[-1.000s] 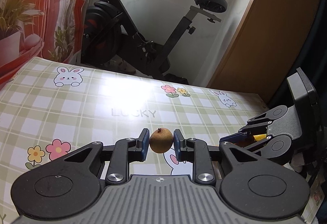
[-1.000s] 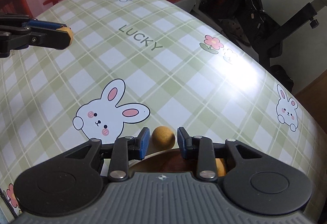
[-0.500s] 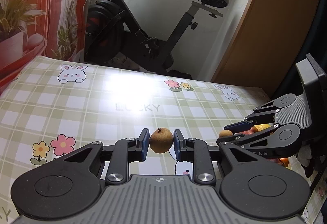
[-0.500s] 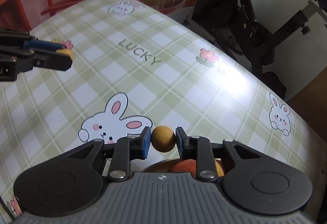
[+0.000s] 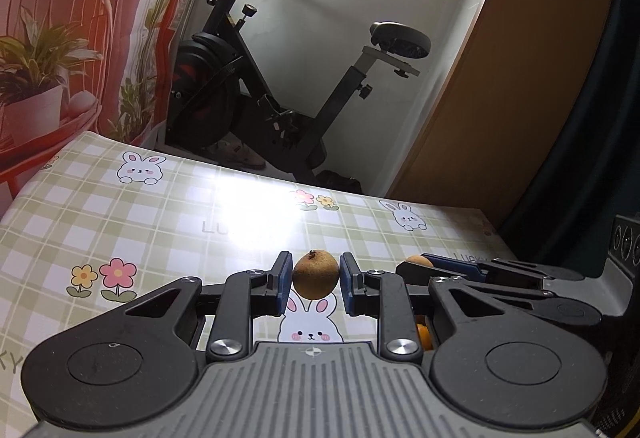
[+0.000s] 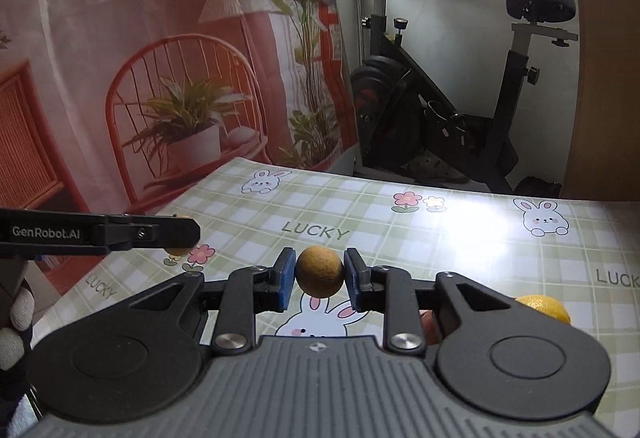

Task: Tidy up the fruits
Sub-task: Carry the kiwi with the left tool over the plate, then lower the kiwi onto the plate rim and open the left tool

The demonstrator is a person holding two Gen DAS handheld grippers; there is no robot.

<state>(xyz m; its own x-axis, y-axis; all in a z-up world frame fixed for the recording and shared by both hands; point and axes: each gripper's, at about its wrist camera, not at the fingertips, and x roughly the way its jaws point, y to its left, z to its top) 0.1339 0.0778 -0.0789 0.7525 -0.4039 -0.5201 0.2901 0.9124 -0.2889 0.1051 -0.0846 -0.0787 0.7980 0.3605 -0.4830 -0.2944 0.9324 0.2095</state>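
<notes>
My left gripper (image 5: pixel 314 280) is shut on a small round brown fruit (image 5: pixel 315 275) with a dark stem stub, held above the checked tablecloth (image 5: pixel 140 222). My right gripper (image 6: pixel 319 274) is shut on a similar round yellow-brown fruit (image 6: pixel 319 271), also lifted off the table. In the left wrist view the right gripper (image 5: pixel 416 261) reaches in from the right with its fruit at the tip. In the right wrist view the left gripper (image 6: pixel 182 234) comes in from the left, its fruit mostly hidden behind the finger. A yellow fruit (image 6: pixel 546 308) lies on the table at lower right.
An exercise bike (image 5: pixel 280 86) stands past the table's far edge, beside a wooden panel (image 5: pixel 500 98). A printed backdrop (image 6: pixel 140 58) with a chair and plants hangs on the left. Orange fruit (image 5: pixel 423 332) shows under my left gripper's right finger. A gloved hand (image 6: pixel 16 322) holds the left gripper.
Both grippers have risen and tilted up from the table, each keeping its fruit. The right gripper, which closed on its fruit a second ago, lifted away from the bowl of fruit below it.
</notes>
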